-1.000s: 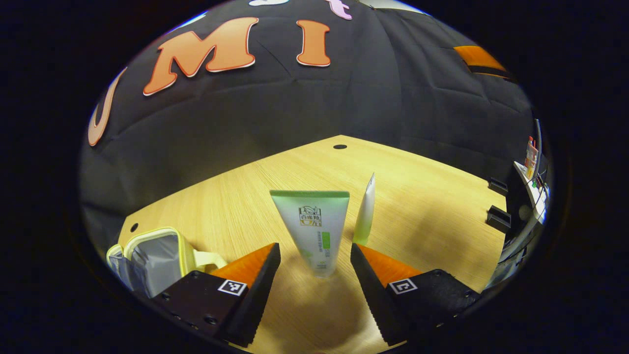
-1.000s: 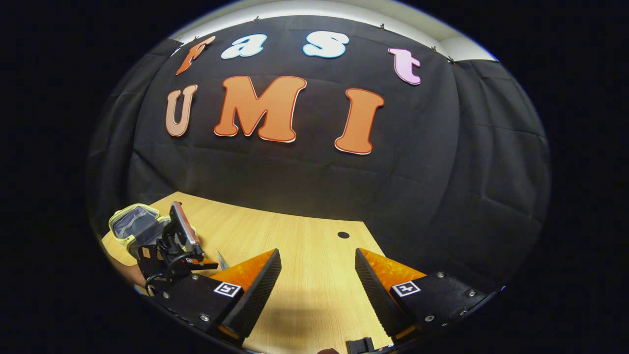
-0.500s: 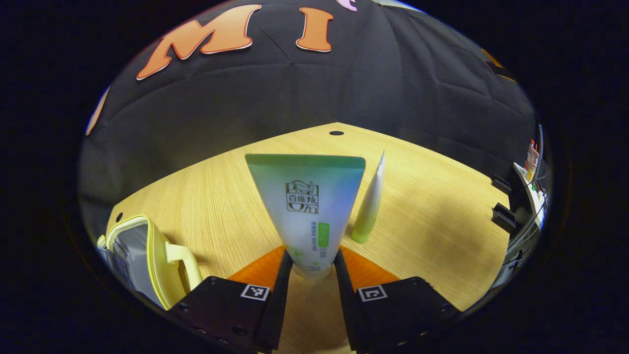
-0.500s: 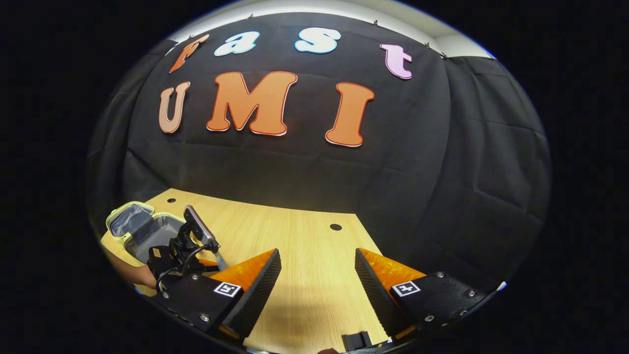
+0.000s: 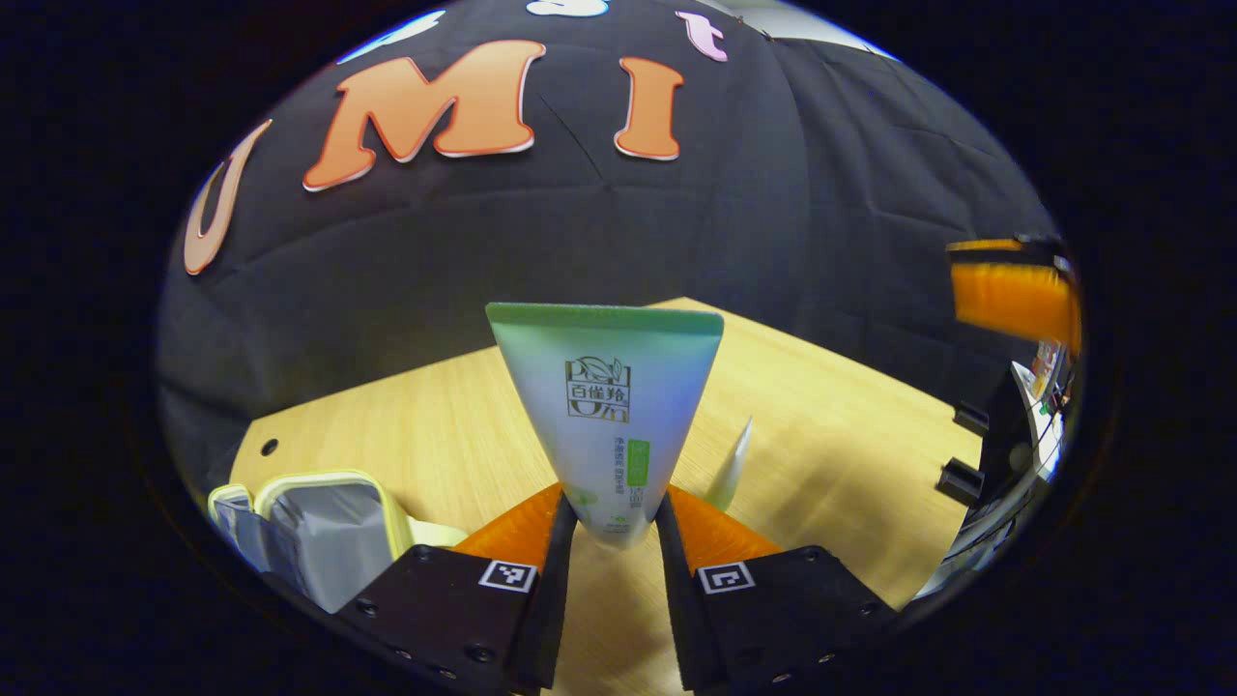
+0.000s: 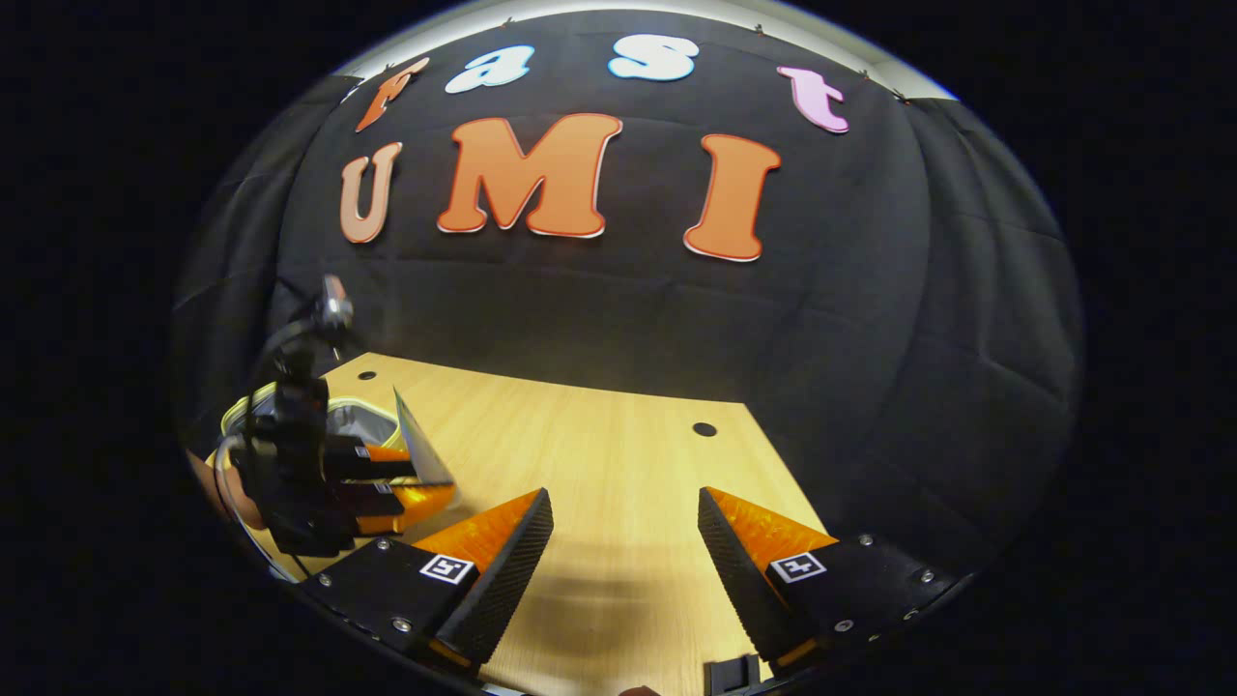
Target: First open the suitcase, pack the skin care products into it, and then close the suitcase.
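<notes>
Partly hidden behind the green-and-white tube, a second tube shows just its upper edge above the wooden table. Left gripper clamps the tube, now lifted. Open yellow suitcase sits cut off, lower left. Right gripper hangs wide, empty.

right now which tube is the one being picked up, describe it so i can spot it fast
Start at the wooden table in front of the black cloth wall. Near its front edge the left gripper has its jaws closed on the larger tube, held upright, crimped end up. It is wide, white with a green top band, unlike the slimmer tube standing free behind it.
</notes>
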`<state>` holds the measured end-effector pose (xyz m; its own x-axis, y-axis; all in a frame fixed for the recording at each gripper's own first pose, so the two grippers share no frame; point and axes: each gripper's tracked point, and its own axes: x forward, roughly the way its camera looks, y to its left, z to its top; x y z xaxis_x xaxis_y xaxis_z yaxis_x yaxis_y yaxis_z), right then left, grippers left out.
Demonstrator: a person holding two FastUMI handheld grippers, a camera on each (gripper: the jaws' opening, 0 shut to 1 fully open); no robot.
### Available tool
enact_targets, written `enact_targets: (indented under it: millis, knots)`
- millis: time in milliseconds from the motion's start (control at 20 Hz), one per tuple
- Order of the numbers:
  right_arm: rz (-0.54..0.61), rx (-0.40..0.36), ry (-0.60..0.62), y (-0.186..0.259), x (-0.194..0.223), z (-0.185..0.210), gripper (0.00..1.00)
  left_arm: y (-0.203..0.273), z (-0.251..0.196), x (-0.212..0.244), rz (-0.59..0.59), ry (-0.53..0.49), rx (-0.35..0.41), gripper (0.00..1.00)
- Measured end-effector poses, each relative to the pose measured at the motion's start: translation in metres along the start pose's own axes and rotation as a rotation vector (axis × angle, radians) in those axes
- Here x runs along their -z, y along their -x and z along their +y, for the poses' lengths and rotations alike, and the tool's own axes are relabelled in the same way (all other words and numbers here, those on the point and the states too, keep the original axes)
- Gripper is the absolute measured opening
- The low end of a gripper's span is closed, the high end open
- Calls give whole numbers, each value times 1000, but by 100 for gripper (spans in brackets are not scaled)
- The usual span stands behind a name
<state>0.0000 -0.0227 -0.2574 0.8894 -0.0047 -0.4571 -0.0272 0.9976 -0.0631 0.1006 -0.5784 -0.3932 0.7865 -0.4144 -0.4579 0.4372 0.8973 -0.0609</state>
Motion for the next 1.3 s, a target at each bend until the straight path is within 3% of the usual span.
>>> enact_targets:
  millis: [250, 650, 850, 1100, 1300]
  knots:
    - [56, -128, 17, -33, 35, 33, 96, 51, 33, -35, -58, 6, -124, 46]
    - [191, -276, 45, -89, 93, 70, 95, 127, 83, -24, -53, 17, -359, 46]
    - [244, -300, 61, -114, 117, 88, 92, 151, 98, -13, -28, 31, -438, 44]
    - [322, -303, 32, -131, 144, 101, 67, 167, 110, 2, 9, 37, -478, 45]
    - [381, -285, 0, -143, 158, 103, 65, 174, 119, 17, 41, 66, -493, 46]
